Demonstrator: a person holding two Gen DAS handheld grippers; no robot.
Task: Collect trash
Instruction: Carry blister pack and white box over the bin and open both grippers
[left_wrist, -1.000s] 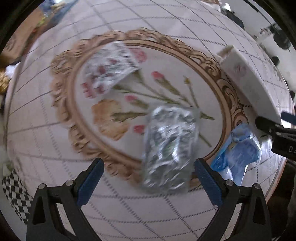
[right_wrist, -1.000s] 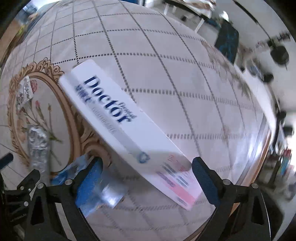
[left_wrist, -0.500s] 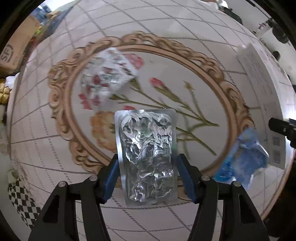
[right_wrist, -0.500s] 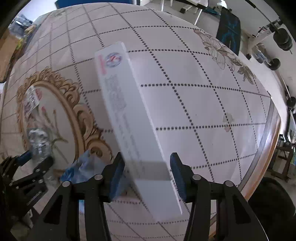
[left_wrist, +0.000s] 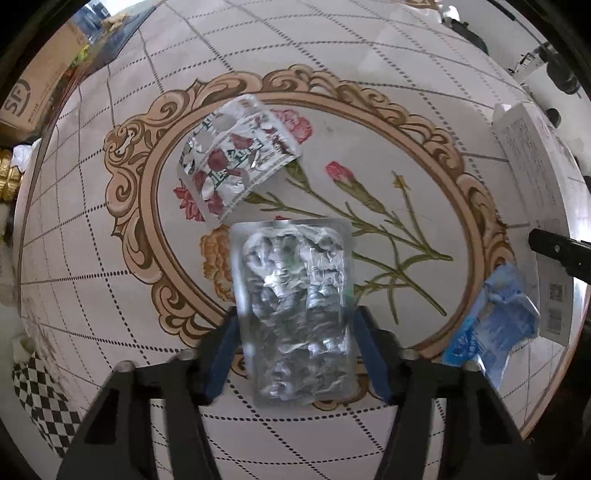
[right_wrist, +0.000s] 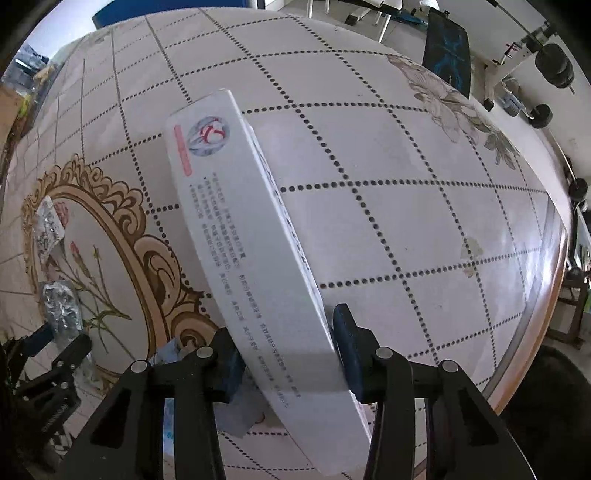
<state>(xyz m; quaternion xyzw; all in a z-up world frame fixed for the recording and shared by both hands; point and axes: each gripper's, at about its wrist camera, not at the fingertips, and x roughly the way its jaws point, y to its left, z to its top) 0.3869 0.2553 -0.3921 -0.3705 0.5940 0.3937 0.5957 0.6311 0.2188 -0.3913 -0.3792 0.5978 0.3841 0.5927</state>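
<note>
Fingers clamp a white box; its small print is unreadable.

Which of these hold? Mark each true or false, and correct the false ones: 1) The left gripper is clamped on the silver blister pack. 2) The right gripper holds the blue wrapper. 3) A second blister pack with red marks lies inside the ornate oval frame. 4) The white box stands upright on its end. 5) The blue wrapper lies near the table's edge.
1) True: the left gripper has just closed its jaws on the silver blister pack.
2) False: the right gripper grips the long white box; the blue wrapper lies loose.
3) True: the red-marked blister pack lies there.
4) False: it is held tilted along its length.
5) True.
</note>
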